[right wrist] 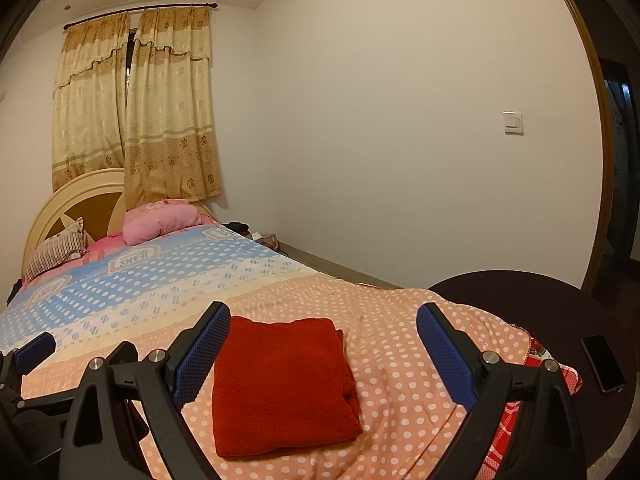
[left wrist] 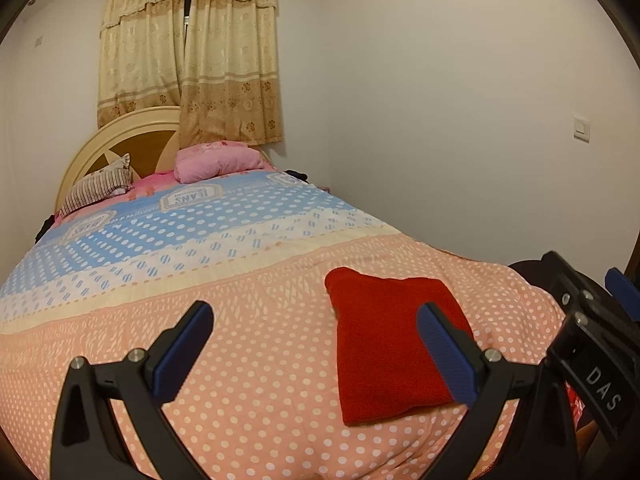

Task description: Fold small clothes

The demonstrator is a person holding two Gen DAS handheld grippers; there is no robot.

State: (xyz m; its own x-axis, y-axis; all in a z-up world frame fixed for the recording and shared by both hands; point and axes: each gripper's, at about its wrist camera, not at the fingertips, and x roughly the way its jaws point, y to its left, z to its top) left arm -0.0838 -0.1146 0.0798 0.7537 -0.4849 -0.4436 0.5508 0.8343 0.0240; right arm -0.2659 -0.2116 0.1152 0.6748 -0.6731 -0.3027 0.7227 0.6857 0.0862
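Bedspread (left wrist: 248, 360), polka-dot, peach at near end and blue toward the headboard (left wrist: 120, 136), covers the whole bed. Striped pillow (left wrist: 98, 186) and pink pillow (left wrist: 218, 160) sit at the head, well apart from the work area. Patterned curtains (left wrist: 192, 56) hang behind the headboard. Light switch (right wrist: 513, 122) on right wall. Dark round table (right wrist: 560, 320) just beside the bed's near right corner, black phone (right wrist: 603, 363) lying on it. Red garment (right wrist: 280, 388), folded into a neat rectangle, lies flat on the peach part of the bedspread, nothing on top of it. Left gripper (left wrist: 316, 354) hovers above the bedspread left of the garment, jaws spread wide, empty. Right gripper (right wrist: 324, 356) hangs over the garment, jaws spread wide on either side, not touching it. Both point toward the headboard, side by side.
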